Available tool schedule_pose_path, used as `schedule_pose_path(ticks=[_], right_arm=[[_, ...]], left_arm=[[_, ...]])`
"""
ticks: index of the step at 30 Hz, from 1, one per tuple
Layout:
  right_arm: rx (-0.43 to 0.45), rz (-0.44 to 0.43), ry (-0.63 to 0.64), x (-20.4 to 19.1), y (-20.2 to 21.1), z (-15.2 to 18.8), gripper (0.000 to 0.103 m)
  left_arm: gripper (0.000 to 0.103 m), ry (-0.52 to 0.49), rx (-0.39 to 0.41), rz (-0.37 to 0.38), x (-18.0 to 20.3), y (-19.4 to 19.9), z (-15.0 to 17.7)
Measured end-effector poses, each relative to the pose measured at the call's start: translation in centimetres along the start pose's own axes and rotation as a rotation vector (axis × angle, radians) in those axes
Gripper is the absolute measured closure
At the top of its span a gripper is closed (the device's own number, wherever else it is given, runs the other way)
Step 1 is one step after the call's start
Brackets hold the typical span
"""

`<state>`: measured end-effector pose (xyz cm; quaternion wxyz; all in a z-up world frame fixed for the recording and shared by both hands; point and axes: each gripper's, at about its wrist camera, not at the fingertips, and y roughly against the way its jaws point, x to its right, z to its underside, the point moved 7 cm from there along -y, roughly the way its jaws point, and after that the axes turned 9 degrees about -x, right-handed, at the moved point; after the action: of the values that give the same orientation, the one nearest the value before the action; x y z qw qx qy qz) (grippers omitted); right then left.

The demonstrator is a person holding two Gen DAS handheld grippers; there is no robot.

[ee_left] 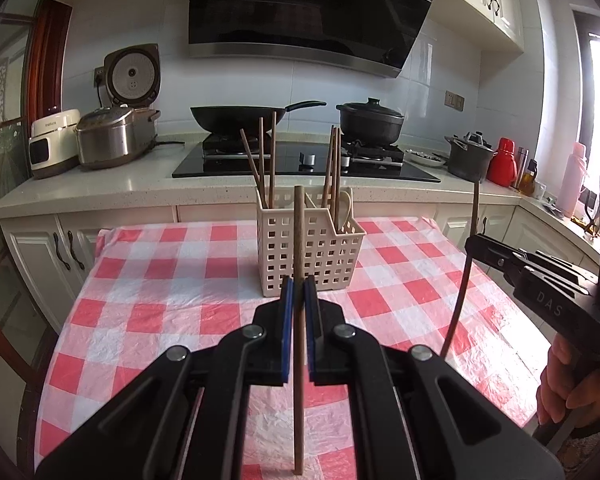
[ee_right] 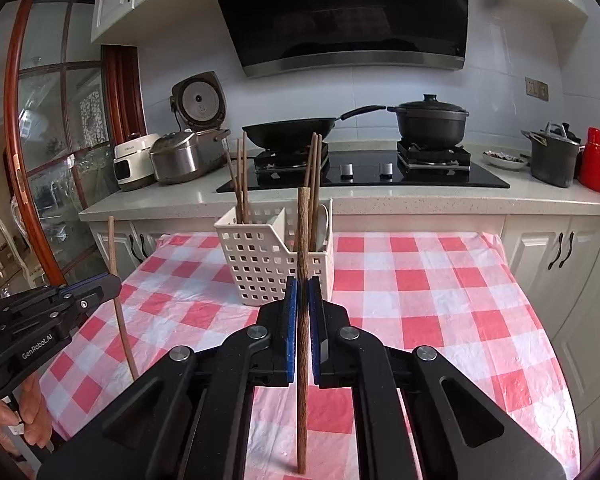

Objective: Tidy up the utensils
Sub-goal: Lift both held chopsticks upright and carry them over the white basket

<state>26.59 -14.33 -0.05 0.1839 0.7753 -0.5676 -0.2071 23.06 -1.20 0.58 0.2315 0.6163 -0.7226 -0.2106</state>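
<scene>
My left gripper [ee_left: 299, 285] is shut on a light wooden chopstick [ee_left: 299, 228] that stands upright between its blue pads. In front of it, a white slotted basket [ee_left: 332, 256] on the red-checked cloth holds several chopsticks [ee_left: 262, 160] and a pale spoon [ee_left: 346, 208]. My right gripper [ee_right: 302, 285] is shut on a darker brown chopstick [ee_right: 303, 224], also upright, just short of the same basket [ee_right: 256, 264]. Each gripper shows in the other's view, the right gripper [ee_left: 473, 242] at the right edge and the left gripper [ee_right: 114, 280] at the left edge.
The checked tablecloth [ee_left: 172, 288] covers a table set against white cabinets. Behind on the counter are a hob with a wok [ee_left: 236, 118], a black lidded pot [ee_left: 370, 122], rice cookers [ee_left: 108, 140] and a red flask [ee_left: 502, 162]. A hand [ee_left: 560, 392] grips the right handle.
</scene>
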Motion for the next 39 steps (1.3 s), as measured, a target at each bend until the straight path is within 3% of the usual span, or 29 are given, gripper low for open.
schedule_pose_path(ticks=[8,12,39], right_arm=[[0.029,-0.008,0.009,-0.4,1.1,-0.2,0.097],[0.03,-0.012,0.013,-0.7,1.1,-0.1,0.097],[0.064,-0.02,0.034,-1.1,1.2,-1.4,0.097]], left_arm=[[0.097,-0.012,0.03,0.001,0.6,1.0,-0.4],[0.097,-0.028,0.071,-0.035,0.6,1.4,-1.0],[0.097,-0.078,0.079,-0.008,1.9,1.9,-2.8]])
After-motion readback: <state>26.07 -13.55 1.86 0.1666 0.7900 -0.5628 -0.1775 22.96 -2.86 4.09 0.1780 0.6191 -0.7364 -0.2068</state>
